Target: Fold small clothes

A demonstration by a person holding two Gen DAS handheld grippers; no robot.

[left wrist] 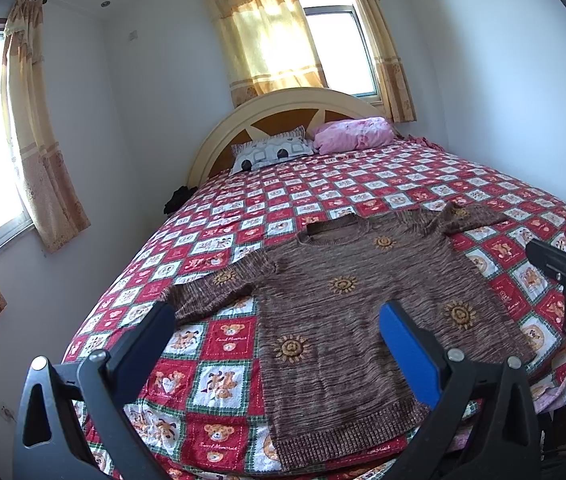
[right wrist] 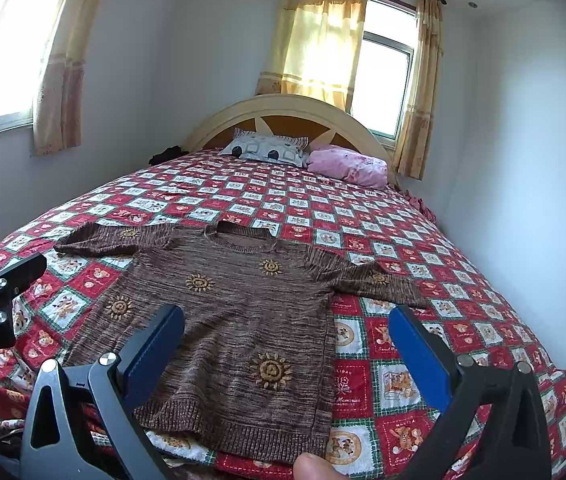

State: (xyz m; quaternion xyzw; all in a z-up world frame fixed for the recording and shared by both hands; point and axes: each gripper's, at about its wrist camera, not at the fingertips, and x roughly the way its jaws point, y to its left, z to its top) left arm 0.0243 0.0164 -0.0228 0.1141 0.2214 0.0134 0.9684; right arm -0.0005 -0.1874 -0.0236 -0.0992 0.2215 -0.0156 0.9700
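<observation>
Bed (left wrist: 403,184): we see the sweater (left wrist: 343,312) flat at 12 o'clock, unfolded.
Left hand-held gripper (left wrist: 279,320): released, empty.
Right hand-held gripper (right wrist: 287,326): released, empty.
Progress: folding unstarted.

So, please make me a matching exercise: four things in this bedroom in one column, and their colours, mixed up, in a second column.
Things:
1. sweater
2. rolled blanket
3. headboard
4. fingers of the right hand-held gripper

Colours:
A. pink
B. blue
C. brown with yellow suns
D. cream and orange

Pairs: 1-C, 2-A, 3-D, 4-B
</observation>
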